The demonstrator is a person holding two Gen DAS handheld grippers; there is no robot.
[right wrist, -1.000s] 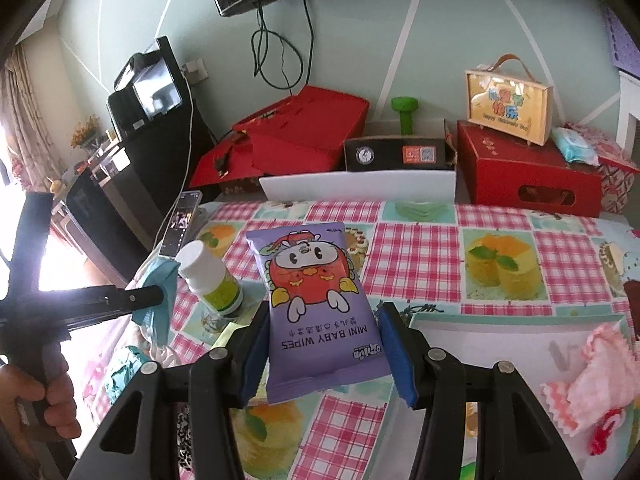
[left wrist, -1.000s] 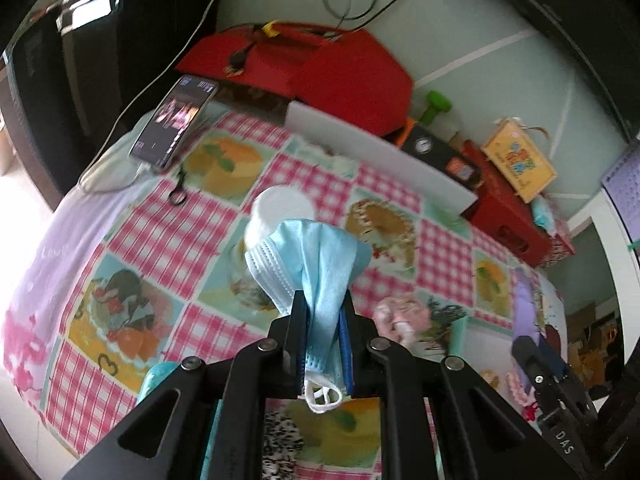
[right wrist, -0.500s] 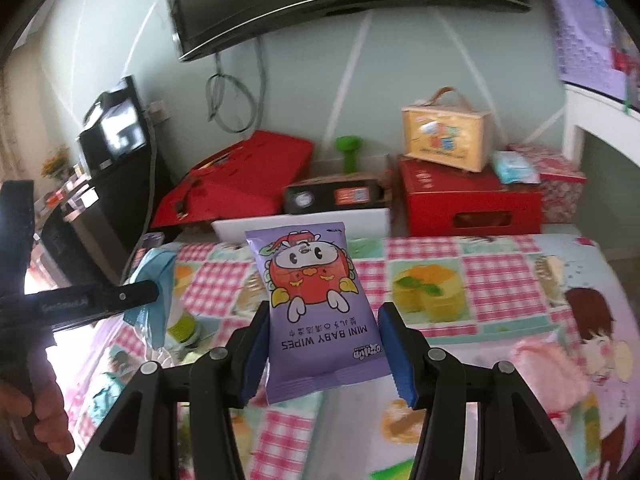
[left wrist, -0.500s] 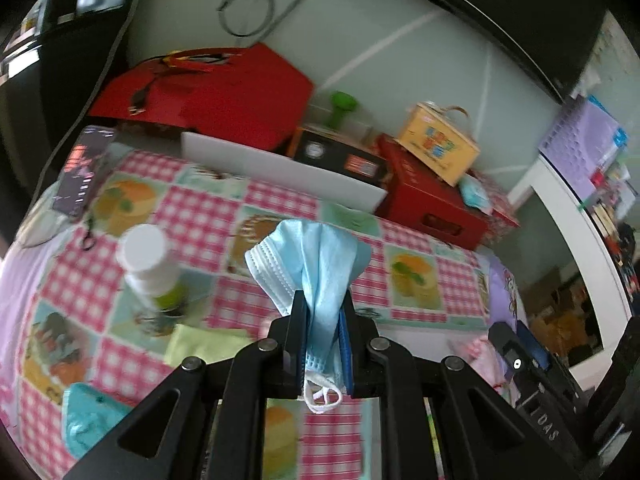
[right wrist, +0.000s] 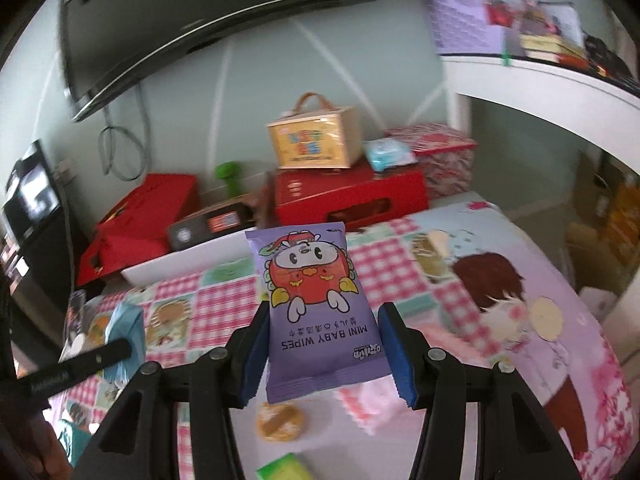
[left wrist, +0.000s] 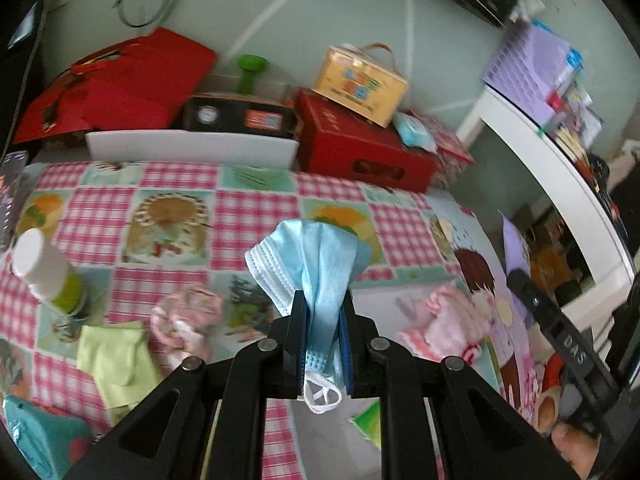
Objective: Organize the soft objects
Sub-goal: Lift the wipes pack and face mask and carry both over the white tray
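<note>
My left gripper [left wrist: 322, 300] is shut on a folded light blue face mask [left wrist: 316, 264] and holds it above the checked tablecloth. My right gripper [right wrist: 324, 320] is shut on a purple pack of mini baby wipes [right wrist: 316, 312], also held in the air. The mask and left gripper show at the left of the right wrist view [right wrist: 126, 332]. Pink soft cloths [left wrist: 188, 320] [left wrist: 452, 328] and a yellow-green cloth [left wrist: 116, 360] lie on the table below the left gripper. A pink cloth [right wrist: 372, 400] lies under the wipes pack.
A white-capped green bottle [left wrist: 44, 276] stands at the left. A white tray [left wrist: 192, 148], red boxes [left wrist: 360, 148], a black box [left wrist: 240, 114] and a yellow gift box [left wrist: 360, 84] line the back. A white shelf [left wrist: 560, 184] stands right. A tape roll [right wrist: 280, 420] lies on the table.
Both grippers have swung to the right over the table with their loads still held. The bottle and phone slid to the left edge of view, and the pink cloths came into view.
</note>
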